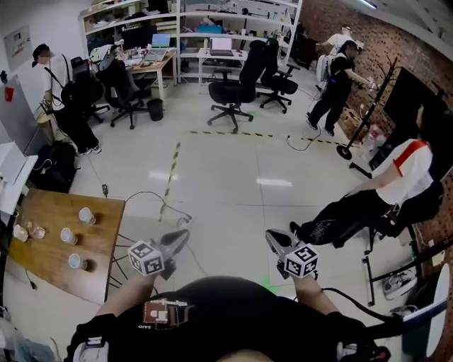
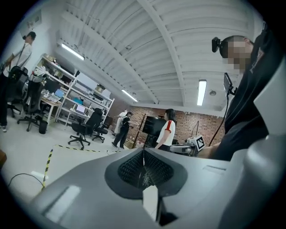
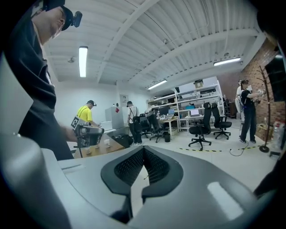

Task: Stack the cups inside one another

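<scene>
Cups (image 1: 68,235) sit on the wood counter (image 1: 99,247) at the head view's left, well apart from both grippers. Three are pale w/ round open rims, upright, spaced apart and not nested. Two more pale shapes lie near the counter's left edge, too small to tell. The counter is a flat brown slab w/ straight edges and visible grain.

L gripper (image 1: 180,237) is held over the floor (image 1: 233,184), just right of the counter's corner. Its jaws are pressed together w/ nothing between. In its own view (image 2: 143,154) the shells are smooth matte grey plastic, curved. Dark ribbed pads (image 2: 129,167) sit in a diamond-shaped recess and meet along a thin centre seam.

R gripper (image 1: 272,237) is beside it, near but apart. Its jaws are also closed on each other and empty. Its own view (image 3: 143,152) shows the same build: grey rounded shell, black grid-textured pads (image 3: 129,167) touching at the tips. Each gripper carries a white cube w/ black square markers.

R gripper view also catches the counter edge w/ small cups on it, far off to the left.

The floor is pale, glossy and reflects the lights. Yellow-black tape (image 1: 170,177) runs across it, and a thin dark cable (image 1: 141,194) loops near the counter. Black office chairs (image 1: 230,92) on star bases stand farther back. A red brick wall (image 1: 333,21) is on the right.
</scene>
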Motion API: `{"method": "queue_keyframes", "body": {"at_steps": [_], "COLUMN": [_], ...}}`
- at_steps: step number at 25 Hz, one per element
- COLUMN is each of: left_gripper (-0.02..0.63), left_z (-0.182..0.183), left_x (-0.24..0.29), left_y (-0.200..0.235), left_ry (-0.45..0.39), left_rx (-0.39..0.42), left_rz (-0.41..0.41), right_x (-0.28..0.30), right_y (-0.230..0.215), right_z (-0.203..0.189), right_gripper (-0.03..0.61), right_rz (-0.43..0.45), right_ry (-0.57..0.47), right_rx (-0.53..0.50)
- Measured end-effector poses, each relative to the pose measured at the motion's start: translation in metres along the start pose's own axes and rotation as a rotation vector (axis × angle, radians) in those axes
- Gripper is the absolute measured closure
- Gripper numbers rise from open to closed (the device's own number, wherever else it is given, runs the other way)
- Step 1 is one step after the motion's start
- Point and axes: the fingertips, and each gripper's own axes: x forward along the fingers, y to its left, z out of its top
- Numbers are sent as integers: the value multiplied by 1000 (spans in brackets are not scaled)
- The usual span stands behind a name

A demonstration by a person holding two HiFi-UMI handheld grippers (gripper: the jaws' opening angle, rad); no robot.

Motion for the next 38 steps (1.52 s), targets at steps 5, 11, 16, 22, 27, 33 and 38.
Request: {"method": "queue_keyframes", "body": {"at_steps": [5, 11, 16, 22, 27, 33, 38], "left_gripper": [606, 606, 606, 606, 606, 606, 606], "left_z": [11, 20, 42, 64, 75, 85, 86], "left_x": [21, 61, 117, 153, 156, 171, 169], "left_y": [43, 84, 111, 121, 145, 164, 174], "left_ry": [-16, -46, -126, -149, -132, -100, -111], "left_rx": [-10, -17, -9, -1, 11, 3, 6], "left_rz": [2, 77, 205, 257, 223, 179, 220], "right_x": [34, 85, 134, 180, 203, 211, 230], "right_y": [-23, -93, -161, -202, -210, -223, -224], "right_z": [-1, 15, 48, 83, 78, 68, 75], "right_gripper": [565, 565, 565, 565, 565, 565, 565], "right_rz": [-8, 34, 187, 277, 253, 204, 255], "right_ry": [7, 12, 26, 15, 16, 46, 37], "right_rx": [24, 11, -66, -98, -62, -23, -45]}}
